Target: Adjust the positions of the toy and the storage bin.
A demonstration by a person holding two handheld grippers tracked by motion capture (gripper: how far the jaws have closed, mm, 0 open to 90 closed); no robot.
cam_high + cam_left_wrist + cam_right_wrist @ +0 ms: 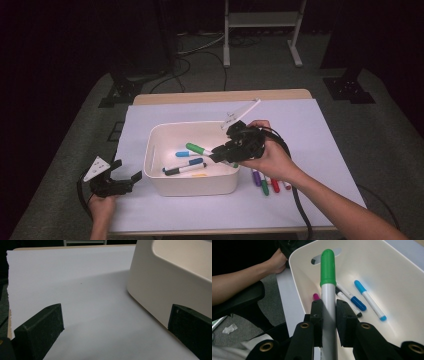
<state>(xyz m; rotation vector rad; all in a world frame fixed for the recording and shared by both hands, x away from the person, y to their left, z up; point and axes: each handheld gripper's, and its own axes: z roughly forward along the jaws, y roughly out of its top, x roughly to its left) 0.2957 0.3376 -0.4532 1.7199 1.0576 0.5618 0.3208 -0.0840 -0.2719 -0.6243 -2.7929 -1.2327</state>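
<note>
A white bin [195, 186] stands on the white sheet. My right gripper [216, 151] hangs over the bin's right side, shut on a green-capped marker [199, 149] whose cap points left across the bin. In the right gripper view the pads [317, 315] clamp the marker's white barrel [328, 300]. Below it in the bin lie a light blue marker [369, 300], a dark blue one [358, 303], a black-capped one [359, 314] and a pink cap [315, 296]. My left gripper [127, 169] rests open at the bin's left front corner, nothing between its jaws [112, 327].
Several markers lie on the sheet just right of the bin: purple [256, 177], green [264, 187], red [275, 185]. The bin's wall [162, 285] stands close to the left gripper's right jaw. A white stand [262, 20] is on the floor beyond the table.
</note>
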